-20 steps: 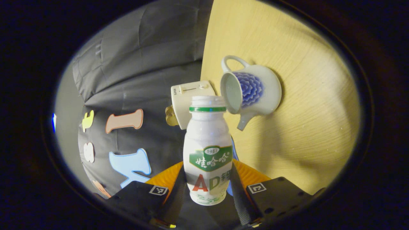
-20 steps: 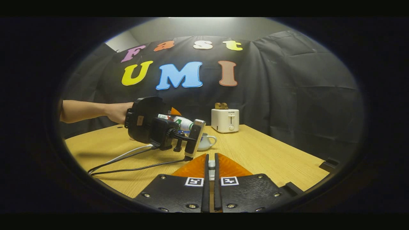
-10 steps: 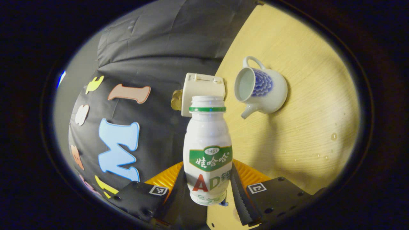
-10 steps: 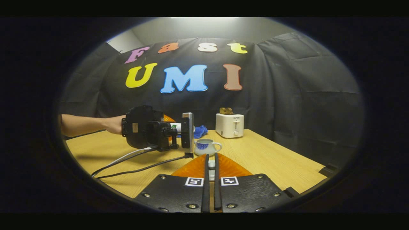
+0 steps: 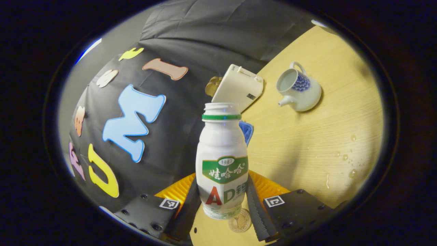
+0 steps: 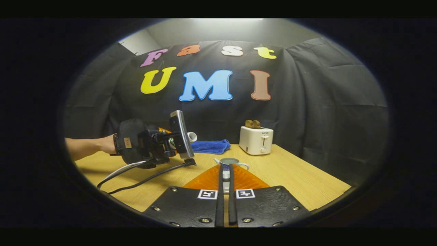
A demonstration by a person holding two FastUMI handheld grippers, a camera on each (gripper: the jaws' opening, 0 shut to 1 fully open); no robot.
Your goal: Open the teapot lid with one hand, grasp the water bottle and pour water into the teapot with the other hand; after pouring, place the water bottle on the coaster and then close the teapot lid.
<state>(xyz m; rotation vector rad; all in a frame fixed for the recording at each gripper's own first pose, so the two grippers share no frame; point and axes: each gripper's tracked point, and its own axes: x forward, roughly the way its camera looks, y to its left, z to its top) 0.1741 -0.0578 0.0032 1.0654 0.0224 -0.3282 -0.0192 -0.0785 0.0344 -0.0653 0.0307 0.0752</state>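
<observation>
You are holding the water bottle [image 5: 222, 160] in your left gripper [image 5: 222, 201], its fingers clenched on the lower body, the open neck pointing up along the view. At about two o'clock in the left gripper view, well apart from the bottle, the teapot [image 5: 300, 90] is standing on the bench [image 5: 307, 143] with its mouth uncovered. Your right gripper [image 6: 225, 191] is pinching something small and pale between nearly closed fingers; it is probably the lid's knob, though I cannot tell for certain.

The risks: the bottle is smooth, rounded plastic and capless, so any tilt on the way to the coaster [image 5: 240, 223], the small round disc peeking out just below the bottle's base at six o'clock, is likely to spill more. Droplets [image 5: 344, 158] are already lying on the pale wood grain at four o'clock, making it slippery. The coaster is small, so an off-centre landing could tip the narrow bottle. The teapot is glazed white ceramic with a blue pattern, hard and brittle; a lid dropped carelessly could chip it. A white toaster [image 5: 239, 87] and a soft blue cloth [image 5: 246, 130] are sitting near twelve o'clock.
</observation>
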